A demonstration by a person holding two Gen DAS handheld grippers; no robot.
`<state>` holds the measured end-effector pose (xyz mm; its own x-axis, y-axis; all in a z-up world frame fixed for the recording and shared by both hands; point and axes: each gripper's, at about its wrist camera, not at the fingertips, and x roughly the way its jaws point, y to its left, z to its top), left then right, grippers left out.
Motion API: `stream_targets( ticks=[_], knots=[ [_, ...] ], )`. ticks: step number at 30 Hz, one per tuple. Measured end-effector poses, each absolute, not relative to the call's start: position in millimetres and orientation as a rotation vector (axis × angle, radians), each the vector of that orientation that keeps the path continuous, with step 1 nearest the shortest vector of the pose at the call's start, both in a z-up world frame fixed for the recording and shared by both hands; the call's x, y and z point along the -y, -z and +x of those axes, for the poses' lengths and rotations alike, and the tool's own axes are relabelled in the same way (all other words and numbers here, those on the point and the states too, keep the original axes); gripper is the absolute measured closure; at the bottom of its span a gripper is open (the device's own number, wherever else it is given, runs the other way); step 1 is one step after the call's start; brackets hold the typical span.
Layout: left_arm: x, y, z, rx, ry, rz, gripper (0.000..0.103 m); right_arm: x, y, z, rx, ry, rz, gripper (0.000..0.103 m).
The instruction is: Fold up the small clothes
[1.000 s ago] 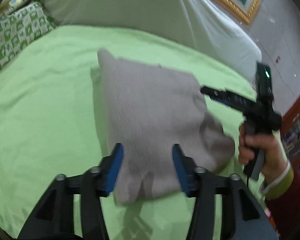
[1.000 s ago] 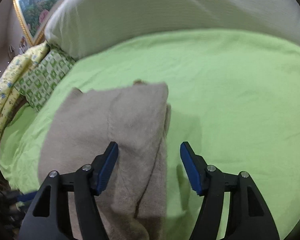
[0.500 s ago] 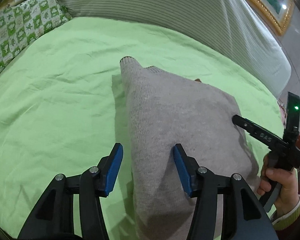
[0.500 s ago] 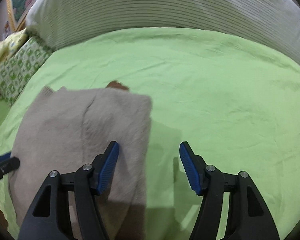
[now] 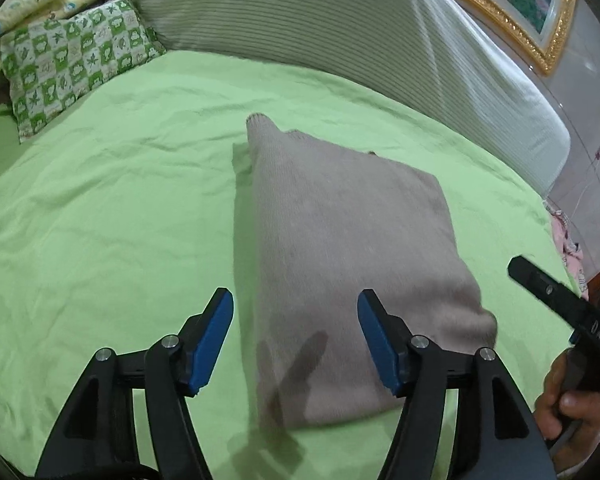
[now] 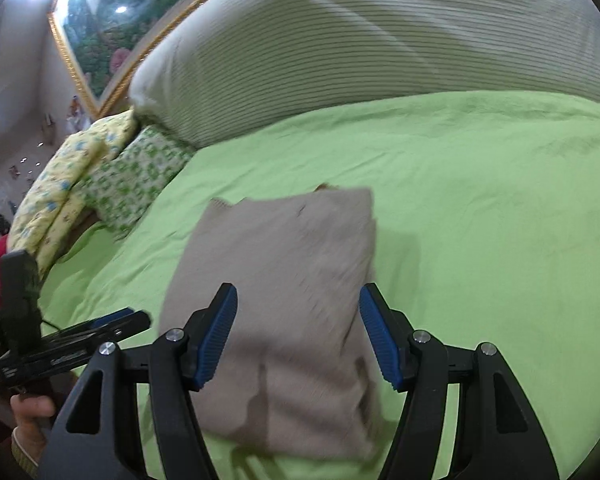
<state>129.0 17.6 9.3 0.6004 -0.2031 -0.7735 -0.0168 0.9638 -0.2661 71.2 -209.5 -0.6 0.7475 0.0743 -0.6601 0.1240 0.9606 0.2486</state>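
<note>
A beige knitted garment (image 5: 352, 256) lies folded into a flat rectangle on the green bed sheet (image 5: 112, 208). It also shows in the right wrist view (image 6: 284, 280). My left gripper (image 5: 296, 336) is open and empty, hovering above the garment's near left edge. My right gripper (image 6: 298, 332) is open and empty above the garment's near end. The right gripper's body shows at the right edge of the left wrist view (image 5: 556, 296), and the left gripper's body at the left of the right wrist view (image 6: 72, 336).
A large striped white pillow (image 5: 340, 36) lies along the head of the bed. A green patterned cushion (image 5: 68, 68) and a yellow quilt (image 6: 60, 184) sit at the left. A gold-framed picture (image 5: 512, 4) hangs on the wall. Pink cloth (image 5: 568, 248) lies at the bed's right edge.
Both grippers have pulled back from the garment and stay open. The garment has settled flat on the sheet. The right gripper swung left over the garment.
</note>
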Motion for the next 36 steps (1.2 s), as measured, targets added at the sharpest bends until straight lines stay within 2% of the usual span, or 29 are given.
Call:
stream_targets(
  ticks=[5, 25, 31, 36],
  knots=[
    [-9.6, -5.7, 107.3, -0.933, 0.106, -0.253, 0.033, 192.5, 10.9, 49.7, -0.739, 0.009, 0.299, 0.038],
    [-0.8, -1.4, 60.4, -0.911, 0.064, -0.164, 0.031, 192.7, 64.8, 38.3, -0.803, 0.172, 0.237, 0.038],
    [1.8, -3.6, 54.7, -0.893, 0.054, -0.148, 0.029, 200.0, 67.8, 28.9, -0.815, 0.207, 0.249, 0.038],
    [-2.2, -2.9, 60.4, -0.900, 0.054, -0.161, 0.027, 203.0, 48.3, 18.5, -0.740, 0.176, 0.274, 0.038]
  ],
)
